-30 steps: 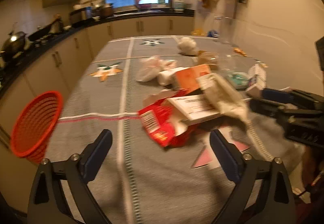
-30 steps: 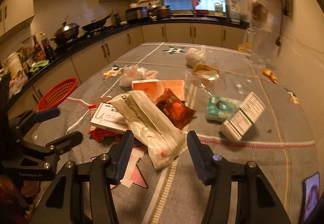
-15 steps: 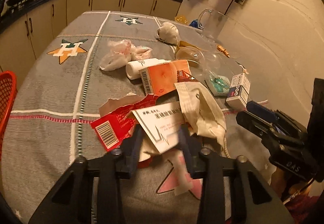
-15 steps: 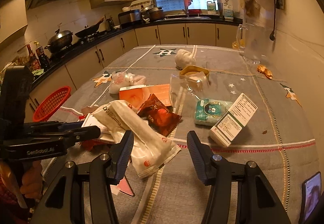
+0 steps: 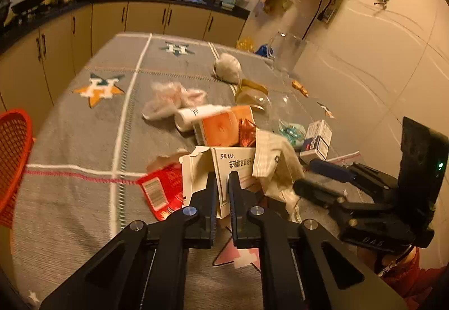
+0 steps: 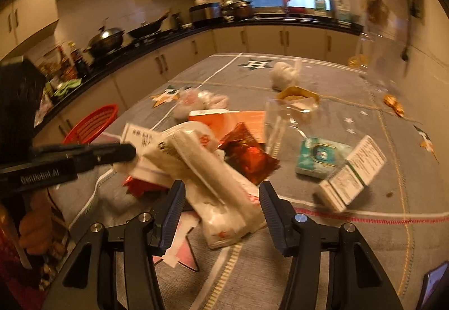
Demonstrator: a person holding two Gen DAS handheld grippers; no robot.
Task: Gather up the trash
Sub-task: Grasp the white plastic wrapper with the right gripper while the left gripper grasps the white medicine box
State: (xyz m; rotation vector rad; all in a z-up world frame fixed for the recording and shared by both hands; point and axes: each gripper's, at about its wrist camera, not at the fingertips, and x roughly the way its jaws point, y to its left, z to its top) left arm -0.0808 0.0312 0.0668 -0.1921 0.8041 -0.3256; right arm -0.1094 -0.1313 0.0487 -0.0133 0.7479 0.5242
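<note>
The left claw (image 5: 222,183) has just been closing and now pinches the white box (image 5: 224,169); the right claw (image 6: 221,197) gapes around a white wrapper (image 6: 213,178). Nothing looks binned yet. Farther wrappers and cartons litter the tabletop (image 5: 84,141); the red basket (image 5: 12,164) sits off its left edge.

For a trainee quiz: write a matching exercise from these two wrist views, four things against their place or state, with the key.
Things:
1. left gripper
2. right gripper
3. red basket
4. crumpled white ball

States:
a. at the table's left edge, nothing in it that shows
b. jaws apart over a long cream packet
c. far end, near the green H star
d. closed on a white printed carton

Pairs: 1-d, 2-b, 3-a, 4-c
</note>
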